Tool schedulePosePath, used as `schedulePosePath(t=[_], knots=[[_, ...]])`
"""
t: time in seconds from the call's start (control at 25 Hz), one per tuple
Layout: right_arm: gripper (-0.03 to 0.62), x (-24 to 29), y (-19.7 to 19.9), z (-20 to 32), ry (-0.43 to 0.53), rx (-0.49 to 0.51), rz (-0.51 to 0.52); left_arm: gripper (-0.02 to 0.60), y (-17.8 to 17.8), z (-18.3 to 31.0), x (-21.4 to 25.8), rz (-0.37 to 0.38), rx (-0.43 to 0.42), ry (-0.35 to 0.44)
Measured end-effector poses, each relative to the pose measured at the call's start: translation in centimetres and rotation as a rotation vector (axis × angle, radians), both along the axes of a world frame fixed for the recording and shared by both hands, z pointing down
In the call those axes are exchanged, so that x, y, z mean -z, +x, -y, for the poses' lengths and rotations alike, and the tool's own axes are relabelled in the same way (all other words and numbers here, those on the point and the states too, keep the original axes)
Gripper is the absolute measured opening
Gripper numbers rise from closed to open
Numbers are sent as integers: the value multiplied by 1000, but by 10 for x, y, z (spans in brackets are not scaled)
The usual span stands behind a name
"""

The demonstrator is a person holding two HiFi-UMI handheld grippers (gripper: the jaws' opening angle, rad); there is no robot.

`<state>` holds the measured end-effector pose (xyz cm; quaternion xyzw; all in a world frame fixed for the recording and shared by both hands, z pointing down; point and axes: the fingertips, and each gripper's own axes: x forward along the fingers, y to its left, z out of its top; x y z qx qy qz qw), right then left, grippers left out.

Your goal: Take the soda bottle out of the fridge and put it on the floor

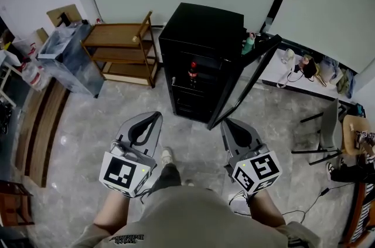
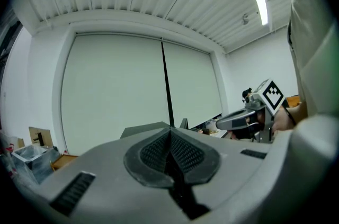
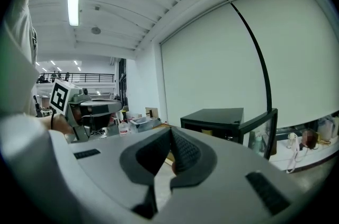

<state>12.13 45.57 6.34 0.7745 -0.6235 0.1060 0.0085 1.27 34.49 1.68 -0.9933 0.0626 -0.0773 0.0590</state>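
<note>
**Soda bottle sitting in the open fridge, both grippers empty**

The soda bottle [image 1: 192, 74] is standing upright on a shelf inside the black fridge [image 1: 202, 24], whose door [image 1: 249, 80] is hanging open to the right in the head view. A wooden rack [image 1: 117, 36] is standing just beside the fridge, on its left. On the near side of the fridge, well apart from the bottle, the left gripper [image 1: 156, 116] and right gripper [image 1: 226, 122] are hovering over the grey floor [image 1: 88, 135]. Both are pointing towards the fridge, jaw tips pressed together with nothing between them.
</note>
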Motion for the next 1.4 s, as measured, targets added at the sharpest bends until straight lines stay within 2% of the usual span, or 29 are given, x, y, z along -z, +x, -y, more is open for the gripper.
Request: schedulePosePath(t=[0.28,0.52,0.68,0.88,1.04,1.16,1.4], knots=[[-5,-3,30,60,-29,-21,-3,6,31,58,-3,0,-27,18],[-5,6,50,118,-50,-62,-21,6,58,120,1,-7,-47,-19],[-5,10,55,164,-9,-33,21,6,72,162,-2,6,-77,0],[-5,10,75,205,-20,-83,-8,6,94,204,-10,1,-123,-8],[-5,4,76,244,-45,-90,-24,6,97,238,-17,3,-150,30],[-5,0,82,265,-69,-114,-37,6,102,260,-26,13,-161,3],[-5,-10,91,281,-100,-163,-69,6,111,280,-31,-17,-175,-34]])
